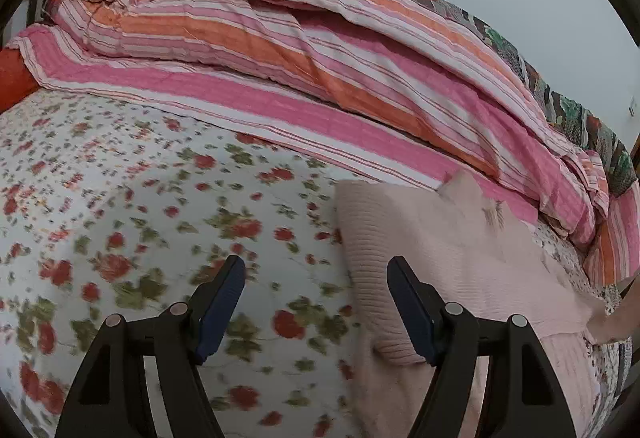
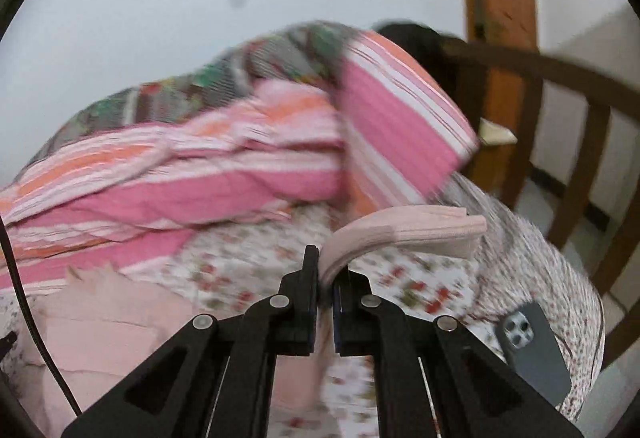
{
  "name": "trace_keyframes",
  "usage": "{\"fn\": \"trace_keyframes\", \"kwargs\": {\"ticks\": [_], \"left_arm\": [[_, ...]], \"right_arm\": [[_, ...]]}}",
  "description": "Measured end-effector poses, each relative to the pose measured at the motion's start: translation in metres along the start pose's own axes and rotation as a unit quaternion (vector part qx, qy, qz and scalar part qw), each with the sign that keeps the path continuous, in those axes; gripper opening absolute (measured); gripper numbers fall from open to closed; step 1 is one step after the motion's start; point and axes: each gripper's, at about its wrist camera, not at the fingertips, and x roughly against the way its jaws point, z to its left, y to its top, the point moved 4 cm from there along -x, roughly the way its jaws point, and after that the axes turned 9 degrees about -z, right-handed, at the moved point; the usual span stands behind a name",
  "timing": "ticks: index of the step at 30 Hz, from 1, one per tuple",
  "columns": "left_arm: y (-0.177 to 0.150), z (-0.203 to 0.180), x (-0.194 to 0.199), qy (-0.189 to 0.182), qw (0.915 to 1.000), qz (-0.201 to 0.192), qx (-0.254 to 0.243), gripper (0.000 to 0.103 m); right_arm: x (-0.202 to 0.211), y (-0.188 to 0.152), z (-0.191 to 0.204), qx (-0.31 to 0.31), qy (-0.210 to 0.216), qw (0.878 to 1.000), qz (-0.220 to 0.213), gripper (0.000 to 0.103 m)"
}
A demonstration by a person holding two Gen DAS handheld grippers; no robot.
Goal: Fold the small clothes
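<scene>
The left gripper (image 1: pixel 316 274) points down at a slant over the bed (image 1: pixel 120 198), its jaws standing wide apart with nothing between them. Its left finger hangs over bare bedspread, while its right finger (image 1: pixel 412 310) hangs above the left edge of the garment (image 1: pixel 440 246); whether it touches the cloth cannot be told. The right gripper (image 2: pixel 326 270) also tilts downward, raised above the bed, with its jaws closed tight on a fold of the garment, which arches up and out to the right of the fingertips. No hand or sleeve can be clearly made out in either view.
</scene>
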Motion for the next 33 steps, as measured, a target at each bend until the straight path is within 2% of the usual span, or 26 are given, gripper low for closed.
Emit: {"fn": "trace_keyframes", "kwargs": {"ticks": [6, 9, 11, 15, 19, 21, 23, 24, 25, 26, 27, 29, 31, 33], "left_arm": [[0.007, 0.017, 0.013, 0.003, 0.9998, -0.02, 0.0, 0.072], [0.012, 0.027, 0.017, -0.001, 0.9997, -0.022, 0.013, 0.072], [0.015, 0.034, 0.018, 0.009, 0.9995, -0.028, 0.013, 0.072], [0.02, 0.039, 0.016, 0.026, 0.9993, -0.025, 0.001, 0.072], [0.02, 0.039, 0.018, 0.032, 0.999, -0.029, -0.011, 0.072], [0.02, 0.039, 0.019, 0.027, 0.9992, -0.029, -0.01, 0.072], [0.019, 0.038, 0.019, 0.02, 0.9994, -0.026, -0.006, 0.072], [0.018, 0.037, 0.019, 0.013, 0.9996, -0.025, -0.004, 0.072], [0.018, 0.036, 0.018, 0.008, 0.9997, -0.023, -0.003, 0.072], [0.016, 0.034, 0.018, 0.002, 0.9998, -0.02, -0.004, 0.072], [0.015, 0.031, 0.017, -0.004, 0.9998, -0.017, -0.008, 0.072], [0.012, 0.024, 0.015, -0.014, 0.9997, -0.015, -0.017, 0.072], [0.008, 0.017, 0.013, -0.03, 0.9993, -0.007, -0.022, 0.072], [0.007, 0.012, 0.012, -0.055, 0.9984, -0.002, -0.015, 0.072]], "right_arm": [[0.015, 0.015, 0.13, 0.049, 0.074, 0.996, -0.016, 0.006], [0.018, 0.011, 0.2, 0.066, 0.121, 0.99, -0.009, 0.006], [0.019, 0.001, 0.25, 0.076, 0.158, 0.985, 0.0, 0.006], [0.021, -0.034, 0.336, 0.094, 0.232, 0.968, 0.035, 0.006], [0.012, -0.1, 0.41, 0.114, 0.293, 0.942, 0.115, 0.006], [0.004, -0.131, 0.431, 0.126, 0.304, 0.932, 0.153, 0.006], [-0.001, -0.158, 0.444, 0.131, 0.319, 0.92, 0.186, 0.011], [-0.003, -0.163, 0.445, 0.132, 0.327, 0.914, 0.199, 0.014], [-0.003, -0.169, 0.446, 0.131, 0.345, 0.903, 0.222, 0.02], [-0.001, -0.171, 0.446, 0.131, 0.355, 0.896, 0.233, 0.022], [0.002, -0.171, 0.441, 0.13, 0.36, 0.894, 0.234, 0.024], [0.013, -0.163, 0.423, 0.134, 0.359, 0.899, 0.212, 0.034], [0.023, -0.15, 0.394, 0.13, 0.355, 0.908, 0.181, 0.054], [0.028, -0.141, 0.361, 0.119, 0.346, 0.917, 0.16, 0.057]]}}
